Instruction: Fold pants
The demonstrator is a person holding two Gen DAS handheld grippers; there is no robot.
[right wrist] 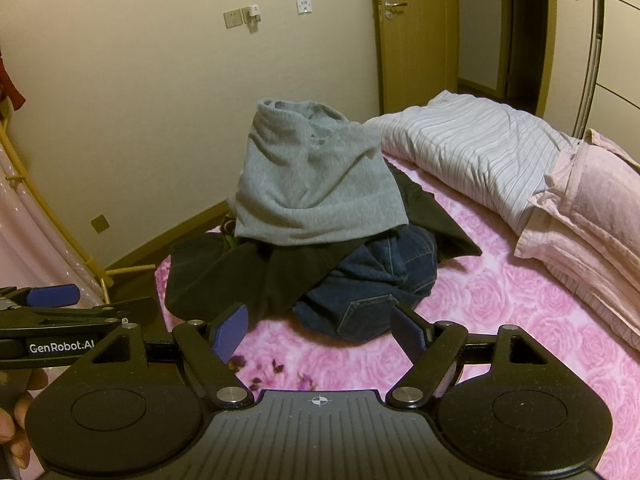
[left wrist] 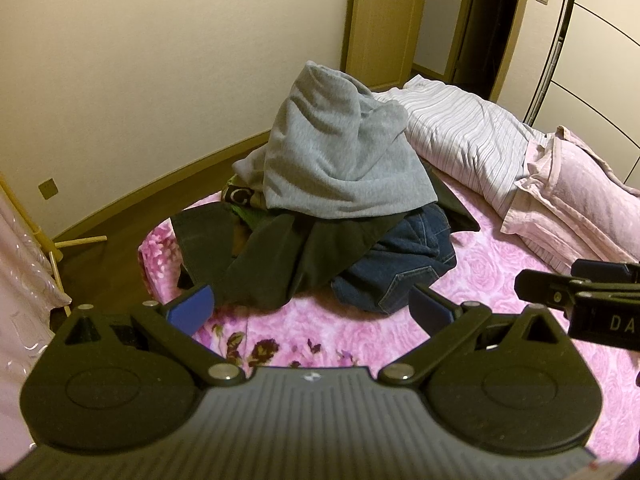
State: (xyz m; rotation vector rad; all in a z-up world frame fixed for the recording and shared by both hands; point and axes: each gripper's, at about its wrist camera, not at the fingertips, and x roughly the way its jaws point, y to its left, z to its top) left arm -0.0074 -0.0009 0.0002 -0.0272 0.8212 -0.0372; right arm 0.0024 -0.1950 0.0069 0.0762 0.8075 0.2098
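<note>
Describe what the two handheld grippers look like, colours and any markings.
Both are black. The left gripper and right gripper each have two linkage arms with silver pivot screws, round side discs, a ribbed grey body with a small crosshair mark, and blue pads on the jaws. White lettering on the left one's side reads GenRobot.AI. No cables or sleeves show.

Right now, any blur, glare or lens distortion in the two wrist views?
Left wrist: strong fisheye bend in wall and door, dark vignette at corners, warm dim light, clothes pile sharp, no glare. Right wrist: same bending and yellowish cast, pile in focus, hand at left edge soft.
</note>
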